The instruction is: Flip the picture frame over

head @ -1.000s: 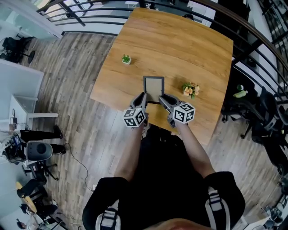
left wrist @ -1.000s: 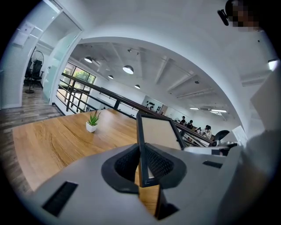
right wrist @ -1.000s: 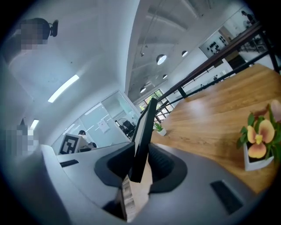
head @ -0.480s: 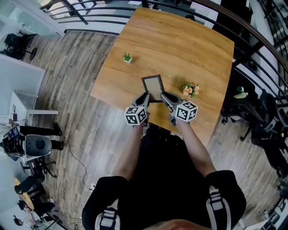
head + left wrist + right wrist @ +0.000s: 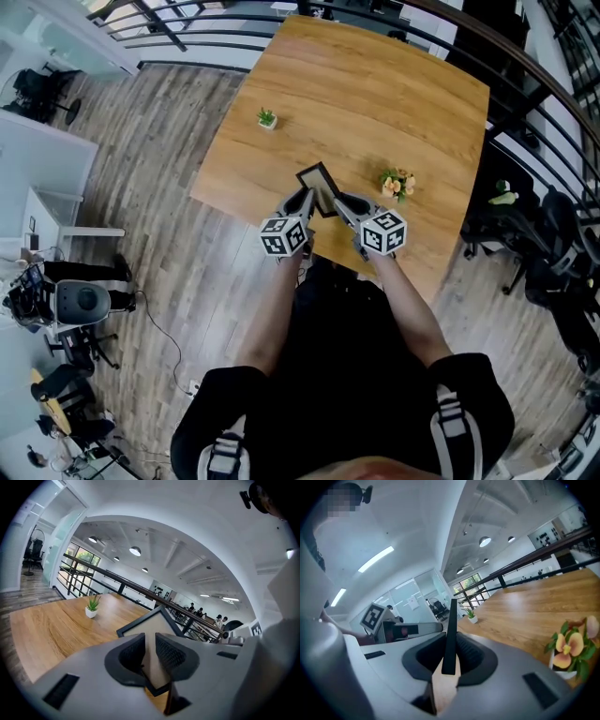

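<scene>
Picture frame raised off bench, tilted, long axis running forward from fingertips. Left fingers clamped on near corner. Right fingers, just tightened, clamped on near rim, frame edge-on there. Both hands equally near. Flip likely rolls about that axis.

Left of the flower pot, the picture frame, which lay flat and square on the table a second ago, now tips up off the wood and has swung round, one corner pointing away from the person. The right gripper has just been closing its jaws on the frame's edge.
</scene>
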Demonstrator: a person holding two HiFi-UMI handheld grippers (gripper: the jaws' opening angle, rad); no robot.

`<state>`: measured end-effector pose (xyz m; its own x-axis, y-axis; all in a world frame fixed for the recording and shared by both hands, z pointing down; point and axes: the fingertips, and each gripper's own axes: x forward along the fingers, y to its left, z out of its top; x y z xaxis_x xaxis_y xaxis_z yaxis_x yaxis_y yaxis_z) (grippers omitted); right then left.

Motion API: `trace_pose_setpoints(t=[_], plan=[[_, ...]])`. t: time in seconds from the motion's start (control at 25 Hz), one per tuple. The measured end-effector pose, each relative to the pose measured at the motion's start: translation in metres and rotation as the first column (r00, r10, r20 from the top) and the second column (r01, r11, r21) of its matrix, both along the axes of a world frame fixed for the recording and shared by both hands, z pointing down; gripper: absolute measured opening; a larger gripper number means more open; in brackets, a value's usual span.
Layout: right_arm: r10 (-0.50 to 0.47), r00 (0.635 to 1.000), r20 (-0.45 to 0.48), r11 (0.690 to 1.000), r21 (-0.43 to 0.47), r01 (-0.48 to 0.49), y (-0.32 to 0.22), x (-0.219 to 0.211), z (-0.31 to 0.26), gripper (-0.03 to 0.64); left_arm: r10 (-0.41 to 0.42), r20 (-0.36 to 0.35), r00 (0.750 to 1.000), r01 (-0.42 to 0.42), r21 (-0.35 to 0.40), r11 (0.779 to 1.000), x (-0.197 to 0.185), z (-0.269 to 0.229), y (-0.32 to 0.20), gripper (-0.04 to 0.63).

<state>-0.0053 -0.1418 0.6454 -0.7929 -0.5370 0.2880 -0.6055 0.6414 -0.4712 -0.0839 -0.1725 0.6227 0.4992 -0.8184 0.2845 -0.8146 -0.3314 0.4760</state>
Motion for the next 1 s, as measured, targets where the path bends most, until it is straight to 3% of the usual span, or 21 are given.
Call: trace_pose_setpoints(t=[0.12,0.28,0.36,0.72,1.0], plan=[[-0.018,0.998,-0.063,0.999,0.031,0.020,0.005,-0.002,0.002,0.075,0.001,-0.039,0.999,0.000,0.008,1.000,0.006,-0.007,0.000,0.071],[-0.029,0.990,-0.135,0.995,0.094,0.042,0.006,-0.005,-0.004,0.076,0.004,-0.126,0.992,-0.007,-0.025,1.000,0.013,-0.011,0.000,0.164],[-0.030,0.983,-0.179,0.990,0.133,0.054,0.005,-0.006,-0.006,0.076,0.005,-0.186,0.983,-0.015,-0.054,0.998,0.017,-0.010,-0.001,0.179],[-0.043,0.954,-0.298,0.972,0.209,0.110,0.009,-0.004,-0.003,0.075,0.015,-0.349,0.937,-0.066,-0.136,0.988,0.027,-0.003,0.003,0.181],[-0.072,0.904,-0.422,0.937,0.282,0.206,0.015,-0.014,-0.005,0.077,-0.045,-0.436,0.899,-0.059,-0.223,0.973,0.029,0.004,0.001,0.186]])
